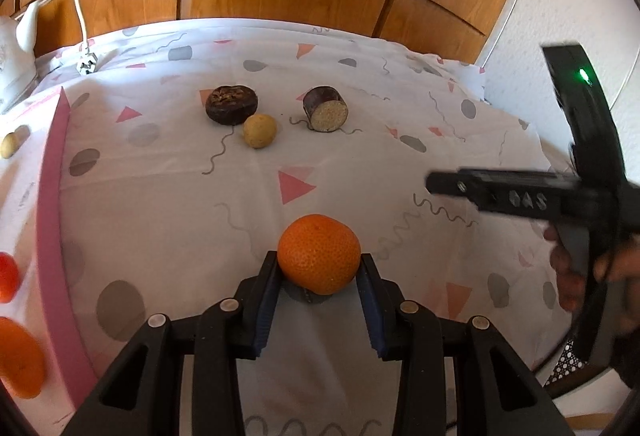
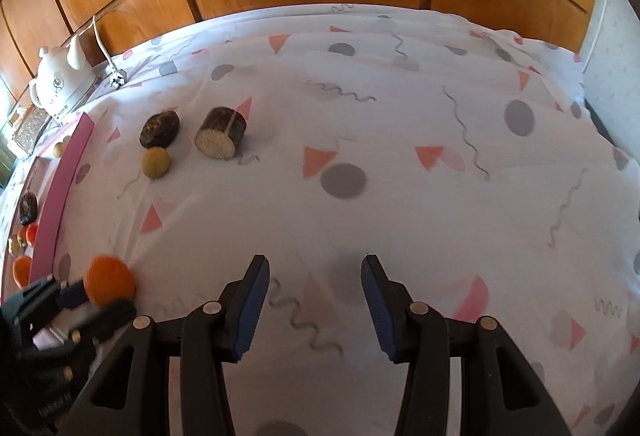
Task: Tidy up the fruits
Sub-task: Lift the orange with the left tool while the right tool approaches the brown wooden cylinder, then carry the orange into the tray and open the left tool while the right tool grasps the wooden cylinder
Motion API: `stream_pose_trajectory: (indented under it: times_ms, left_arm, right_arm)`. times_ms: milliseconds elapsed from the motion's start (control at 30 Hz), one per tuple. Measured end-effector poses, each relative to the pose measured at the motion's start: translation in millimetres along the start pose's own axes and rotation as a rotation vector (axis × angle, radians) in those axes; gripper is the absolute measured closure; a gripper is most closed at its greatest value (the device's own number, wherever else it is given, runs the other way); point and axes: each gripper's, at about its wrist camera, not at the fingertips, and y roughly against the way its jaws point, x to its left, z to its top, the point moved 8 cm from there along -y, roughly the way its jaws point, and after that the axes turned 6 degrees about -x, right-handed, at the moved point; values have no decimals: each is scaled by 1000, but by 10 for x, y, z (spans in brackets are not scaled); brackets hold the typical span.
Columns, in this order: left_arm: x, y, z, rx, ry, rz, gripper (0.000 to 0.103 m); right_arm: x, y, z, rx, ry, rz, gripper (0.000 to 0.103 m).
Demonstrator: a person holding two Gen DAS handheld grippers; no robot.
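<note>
Left tongs (image 1: 320,268): we have them clamped on the orange (image 1: 319,253), one blue pad pressing each flank, the fruit sitting right at the pad tips with the patterned sheet (image 1: 192,204) just beneath it.
Right tongs (image 2: 315,276): we hold them spread apart with nothing between the pads, over a bare stretch of sheet, well apart from any fruit.
Pink-rimmed tray (image 1: 50,196): it lies at our left edge and already holds other orange fruit (image 1: 18,362) and a small yellowish piece (image 1: 8,144); we judge it the place the fruits are being gathered.
Fruits not yet sorted: a dark wrinkled fruit (image 1: 231,104), a small tan ball (image 1: 260,130) just beside it, and a cut dark piece (image 1: 326,109) showing its pale face, all toward the far side of the bed.
Slip risk: our grip is only at the pad tips on a round, smooth skin, so a quick swing toward the tray could let the orange roll out.
Squeeze risk: clamping harder to prevent that could bruise the fruit.
Tray rim risk: carrying the orange too low could knock it against the raised pink wall.
Crowding risk: we could drop it onto the fruit already inside and send one rolling.
Collision risk: our right tongs travel near the left's path; crossing could jar the grip.
</note>
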Motion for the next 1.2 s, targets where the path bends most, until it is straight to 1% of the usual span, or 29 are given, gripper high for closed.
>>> stream_pose_trajectory:
  times_ms: [100, 167, 200, 267, 367, 533, 667, 700, 733, 800, 900, 967, 1200]
  left_arm:
    - [-6, 63, -38, 12, -4, 0, 65]
    - [13, 110, -61, 16, 8, -3, 65]
    - [24, 143, -68, 17, 14, -3, 65]
    - [43, 217, -65, 11, 22, 2, 65]
    - [74, 358, -22, -19, 38, 2, 65]
    - [140, 551, 53, -52, 57, 13, 65]
    - [163, 668, 83, -76, 60, 18, 65]
    - [170, 693, 83, -78, 62, 20, 65]
    - [173, 716, 78, -81, 64, 21, 65]
    - [190, 751, 91, -88, 73, 23, 65]
    - [229, 791, 109, -101, 93, 21, 65]
    - [238, 812, 137, -110, 99, 26, 65]
    - [349, 932, 165, -138, 139, 36, 65]
  right_arm:
    - [103, -31, 95, -10, 4, 35, 54]
    - [180, -49, 140, -16, 20, 46, 49]
    - [215, -62, 167, -16, 27, 50, 49]
    - [300, -79, 249, -24, 49, 61, 49]
    - [444, -113, 448, -50, 78, 80, 47]
    - [633, -316, 690, -36, 81, 110, 45]
    - [724, -578, 766, 3, 91, 81, 46]
    - [731, -635, 758, 21, 89, 78, 48]
    - [737, -662, 750, 25, 88, 78, 65]
    - [724, -609, 744, 9, 110, 68, 65]
    - [693, -445, 638, 3, 161, 58, 65]
    - [667, -313, 491, 5, 190, 52, 65]
    - [453, 87, -104, 9, 222, 19, 65]
